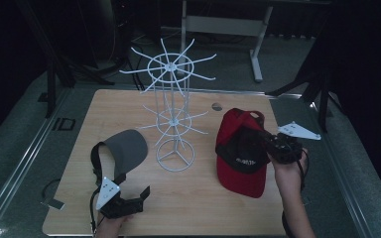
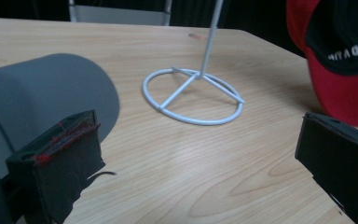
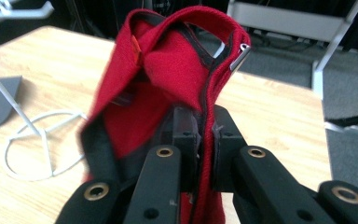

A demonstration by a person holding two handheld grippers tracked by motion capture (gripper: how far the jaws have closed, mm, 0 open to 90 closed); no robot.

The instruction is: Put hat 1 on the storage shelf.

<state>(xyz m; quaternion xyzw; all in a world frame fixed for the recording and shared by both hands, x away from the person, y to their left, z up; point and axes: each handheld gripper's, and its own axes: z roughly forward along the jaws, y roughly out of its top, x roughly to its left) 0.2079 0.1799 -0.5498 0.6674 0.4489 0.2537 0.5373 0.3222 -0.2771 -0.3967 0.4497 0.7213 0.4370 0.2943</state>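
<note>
while the wire stand (image 1: 174,106) rises mid-table (image 1: 193,208), two hats lie beside its ring base.
right of the stand, the red cap (image 1: 240,148) has its side pinched between the closed jaws of the right gripper (image 1: 270,144); left of the stand lies the grey visor (image 1: 124,148), and just below it the left gripper (image 1: 131,196) rests with jaws spread wide and empty.

Rack blocks the middle; near edge lies open

The white wire display rack (image 1: 175,106) stands mid-table, arms spread wide, between the grey visor (image 1: 124,148) and red cap (image 1: 240,153). Bare wood runs along the near edge between the left gripper (image 1: 129,201) and the cap.
</note>
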